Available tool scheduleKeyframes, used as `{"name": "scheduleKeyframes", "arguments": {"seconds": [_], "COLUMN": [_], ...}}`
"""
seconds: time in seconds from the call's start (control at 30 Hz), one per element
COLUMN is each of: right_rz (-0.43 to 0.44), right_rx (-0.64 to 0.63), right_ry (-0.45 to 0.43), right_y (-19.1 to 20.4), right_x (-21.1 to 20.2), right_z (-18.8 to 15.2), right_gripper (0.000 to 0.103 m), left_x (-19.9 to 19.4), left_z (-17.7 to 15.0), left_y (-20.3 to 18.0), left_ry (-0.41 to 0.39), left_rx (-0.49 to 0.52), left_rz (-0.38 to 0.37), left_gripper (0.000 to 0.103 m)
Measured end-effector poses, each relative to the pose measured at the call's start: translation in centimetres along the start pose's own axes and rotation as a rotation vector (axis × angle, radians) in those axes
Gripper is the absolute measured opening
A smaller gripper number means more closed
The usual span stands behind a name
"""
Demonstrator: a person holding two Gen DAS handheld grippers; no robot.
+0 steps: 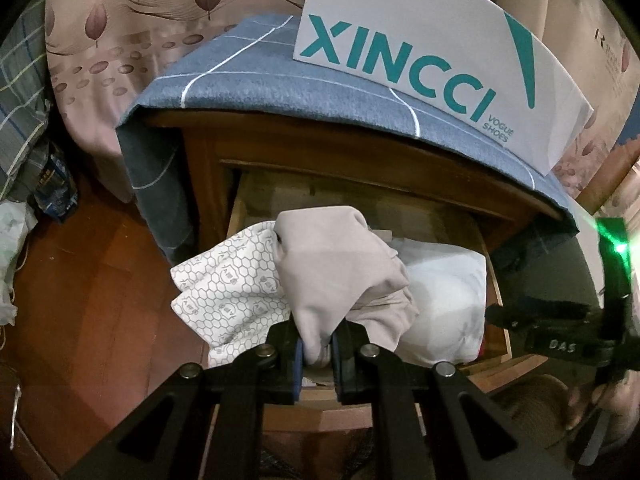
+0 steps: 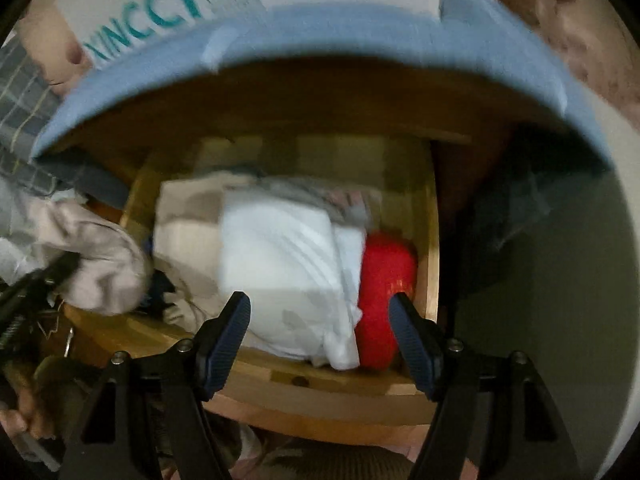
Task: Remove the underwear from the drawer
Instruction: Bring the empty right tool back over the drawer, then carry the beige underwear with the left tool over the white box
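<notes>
Two grippers are at work over the open wooden drawer (image 2: 432, 240), and we see each through its own camera. Our left gripper (image 1: 316, 350) sits at six o'clock in its view with its jaws pressed together on a bunched beige piece of underwear (image 1: 340, 272), whose cloth rises out of the pinch toward twelve o'clock, above the drawer's contents. At nine o'clock of that garment a white cloth with a grey honeycomb print (image 1: 228, 300) spills over the drawer's left edge; at three o'clock lies a folded white garment (image 1: 444, 300) inside the drawer. Over the cabinet top is draped a blue-grey checked cloth (image 1: 248, 76), and on it, toward one o'clock, stands a white XINCCI shoe box (image 1: 424, 64). The reddish wood floor (image 1: 92, 280) fills the nine o'clock side. In the right wrist view, which is blurred, our right gripper (image 2: 320, 308) hangs over the drawer with its jaws standing apart and nothing pinched between them; we see the folded white garment (image 2: 288, 272) between and beyond the fingertips, and a red item (image 2: 384, 280) just beside it at three o'clock, against the drawer's right wall. At nine o'clock of this view the beige underwear (image 2: 100, 264) shows again, bunched at the tip of the left gripper (image 2: 66, 266), near the drawer's left front corner.
</notes>
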State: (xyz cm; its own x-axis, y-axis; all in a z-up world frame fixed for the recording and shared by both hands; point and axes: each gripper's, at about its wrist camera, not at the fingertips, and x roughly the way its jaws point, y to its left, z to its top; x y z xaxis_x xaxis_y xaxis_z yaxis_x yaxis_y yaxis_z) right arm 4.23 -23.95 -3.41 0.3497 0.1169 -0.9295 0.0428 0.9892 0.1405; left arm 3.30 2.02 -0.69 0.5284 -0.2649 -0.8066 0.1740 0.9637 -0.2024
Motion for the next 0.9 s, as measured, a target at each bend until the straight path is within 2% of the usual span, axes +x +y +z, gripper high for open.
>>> {"name": "scheduleKeyframes", "arguments": {"seconds": [0.1, 0.17, 0.47, 0.6, 0.73, 0.9], "right_rz": [-0.002, -0.017, -0.019, -0.042, -0.077, -0.076], "right_rx": [0.003, -0.004, -0.033, -0.048, -0.104, -0.116], "right_ry": [0.008, 0.005, 0.042, 0.07, 0.069, 0.069], "right_y": [0.1, 0.2, 0.7, 0.9, 1.8, 1.8], "right_x": [0.2, 0.2, 1.4, 1.8, 1.8, 1.9], "right_z": [0.1, 0.0, 0.0, 0.0, -0.2, -0.3], "right_gripper": [0.069, 0.078, 0.078, 0.078, 0.078, 0.078], "left_x": [-0.4, -0.8, -4.4, -7.4, -11.4, -15.3], "left_z": [0.2, 0.3, 2.0, 4.0, 7.0, 11.0], "left_y": [0.0, -0.1, -1.3, -1.7, -2.6, -4.2], "left_ry": [0.002, -0.001, -0.049, -0.088, -0.16, -0.239], "left_rx": [0.004, 0.009, 0.053, 0.06, 0.085, 0.124], "left_rz": [-0.005, 0.002, -0.006, -0.016, -0.021, -0.039], "left_gripper": [0.011, 0.011, 0.011, 0.011, 0.011, 0.011]}}
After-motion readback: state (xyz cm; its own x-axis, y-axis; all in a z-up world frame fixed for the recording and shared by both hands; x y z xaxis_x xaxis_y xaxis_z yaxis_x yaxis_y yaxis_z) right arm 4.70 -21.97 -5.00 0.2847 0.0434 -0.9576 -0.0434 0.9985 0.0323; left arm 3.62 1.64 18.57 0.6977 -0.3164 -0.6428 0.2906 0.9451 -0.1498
